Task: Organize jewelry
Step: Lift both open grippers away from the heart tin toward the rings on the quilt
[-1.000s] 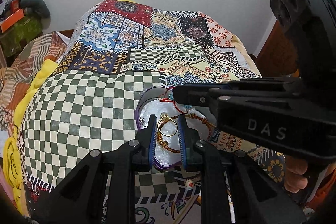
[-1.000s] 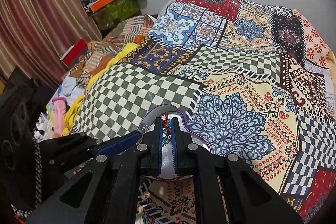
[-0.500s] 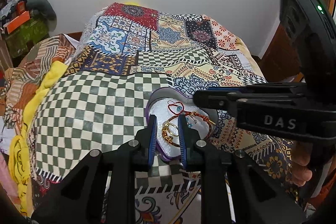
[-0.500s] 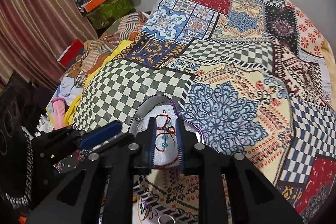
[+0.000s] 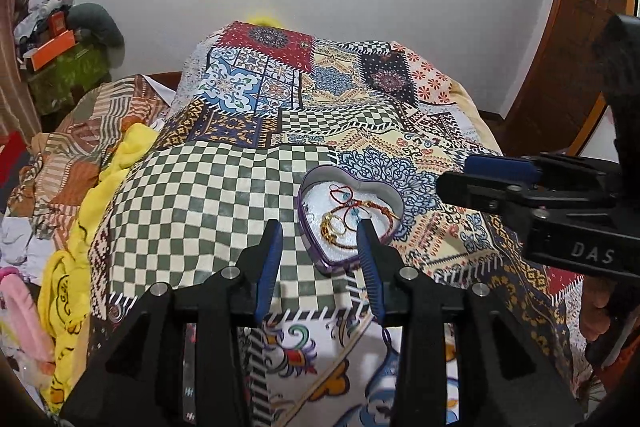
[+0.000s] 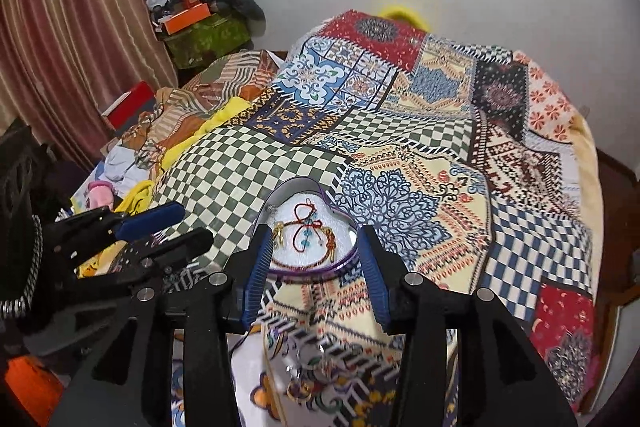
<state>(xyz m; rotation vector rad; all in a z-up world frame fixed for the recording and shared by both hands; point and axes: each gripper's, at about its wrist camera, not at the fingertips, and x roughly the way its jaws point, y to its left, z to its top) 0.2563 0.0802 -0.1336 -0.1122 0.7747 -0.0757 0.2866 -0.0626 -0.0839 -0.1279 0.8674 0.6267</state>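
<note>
Hovering with fingers spread and empty, left gripper (image 5: 319,241) and right gripper (image 6: 313,247) frame the heart-shaped tin (image 5: 316,255) holding bracelets (image 6: 310,241) just ahead; loose rings (image 6: 300,383) beneath the right gripper probably need a slow, low pinch.

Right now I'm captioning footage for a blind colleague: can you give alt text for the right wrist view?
An open right gripper hovers over a heart-shaped tin holding a red cord bracelet and gold pieces on a patchwork bedspread. The left gripper, also open, sits at the left.
</note>
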